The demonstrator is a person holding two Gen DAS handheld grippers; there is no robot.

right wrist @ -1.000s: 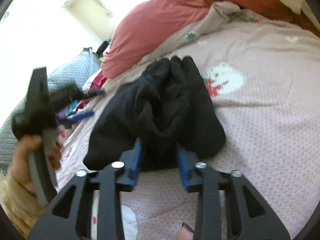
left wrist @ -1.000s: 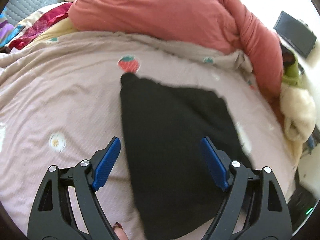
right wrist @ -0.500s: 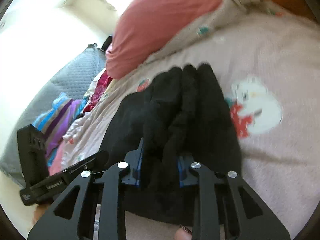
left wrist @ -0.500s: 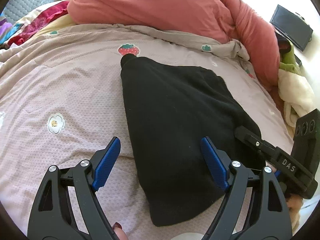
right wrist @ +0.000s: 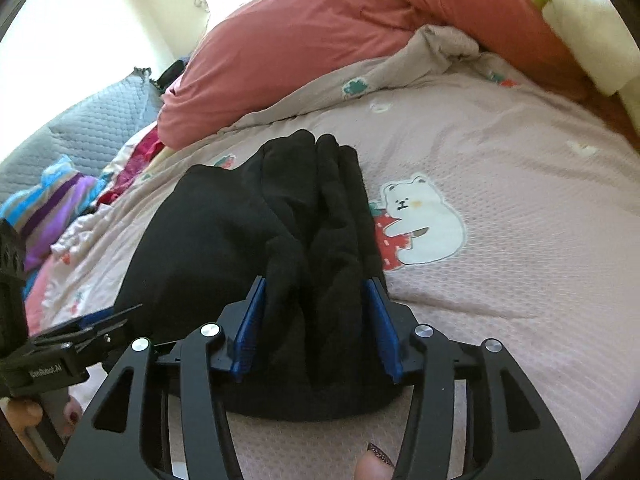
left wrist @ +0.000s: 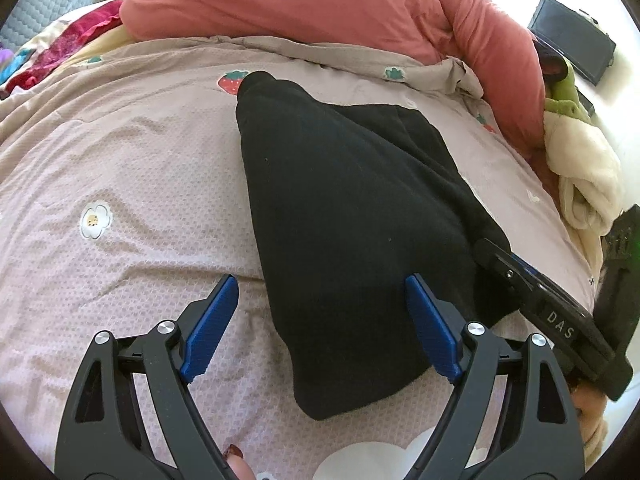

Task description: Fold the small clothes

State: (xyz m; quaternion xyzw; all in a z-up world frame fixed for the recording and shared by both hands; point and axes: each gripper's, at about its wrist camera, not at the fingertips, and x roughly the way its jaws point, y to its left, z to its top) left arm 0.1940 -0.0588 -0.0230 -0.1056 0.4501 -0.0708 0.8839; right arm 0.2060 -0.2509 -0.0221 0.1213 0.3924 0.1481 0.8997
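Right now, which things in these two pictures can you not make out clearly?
- Black garment: its type is unclear in both views; it lies bunched, and the right gripper hides its near edge in the right wrist view.
- Right gripper's pads: fabric lies between them, jaws just opening; contact is unclear.
- Left gripper: wide open; its lower body is cut off by the picture's edge.
- Dark screen: small, at the left view's rim.

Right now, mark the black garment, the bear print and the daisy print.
black garment (left wrist: 352, 216), left wrist view, on its flat middle.
bear print (right wrist: 430, 226), right wrist view, on the bear's white body.
daisy print (left wrist: 95, 221), left wrist view, on the flower's centre.
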